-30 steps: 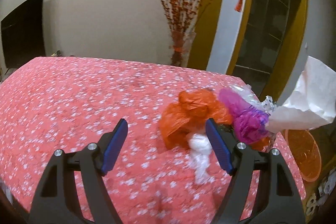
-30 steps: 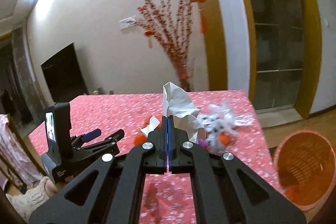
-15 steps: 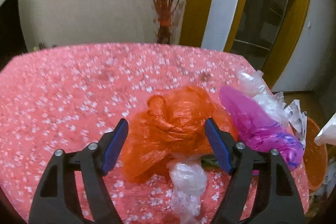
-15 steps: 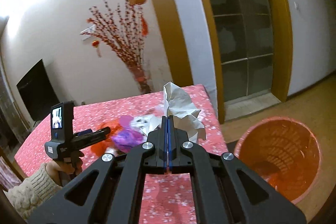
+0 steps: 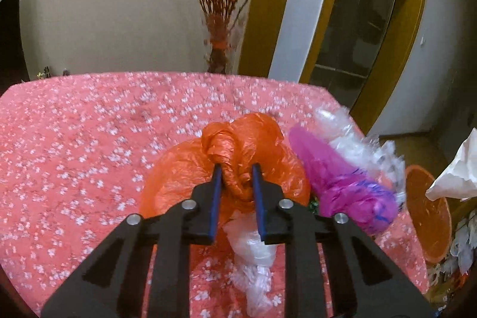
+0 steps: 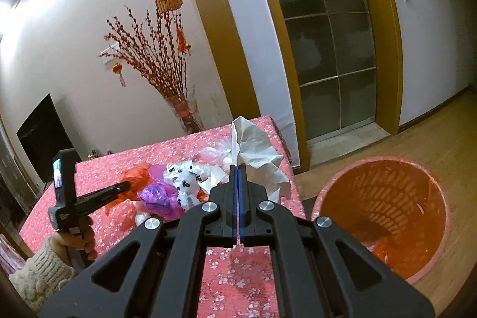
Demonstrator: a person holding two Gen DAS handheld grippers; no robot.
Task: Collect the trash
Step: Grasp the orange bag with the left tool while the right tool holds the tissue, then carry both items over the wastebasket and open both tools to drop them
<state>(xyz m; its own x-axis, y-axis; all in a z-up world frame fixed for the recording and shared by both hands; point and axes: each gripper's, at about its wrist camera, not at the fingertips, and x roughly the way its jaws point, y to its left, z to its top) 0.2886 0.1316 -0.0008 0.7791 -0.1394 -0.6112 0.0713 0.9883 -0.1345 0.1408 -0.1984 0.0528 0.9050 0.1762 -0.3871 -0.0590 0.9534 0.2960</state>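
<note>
Two grips secured: left gripper (image 5: 237, 173) just closed on the knot of the orange bag (image 5: 238, 157) lying on the red tablecloth (image 5: 74, 139); right gripper (image 6: 238, 169) clamped on white paper (image 6: 253, 151), swung nearer the orange basket (image 6: 384, 198). Ready for lifting.

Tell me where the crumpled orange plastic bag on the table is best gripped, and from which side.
Grip the crumpled orange plastic bag at its twisted knot, coming from the near side, angled downward. The knot stands up as a narrow, firm rope of plastic above the loose, puffy body, so it fits between the fingers. The left gripper, whose jaws have just been closing, already pinches it there.
</note>
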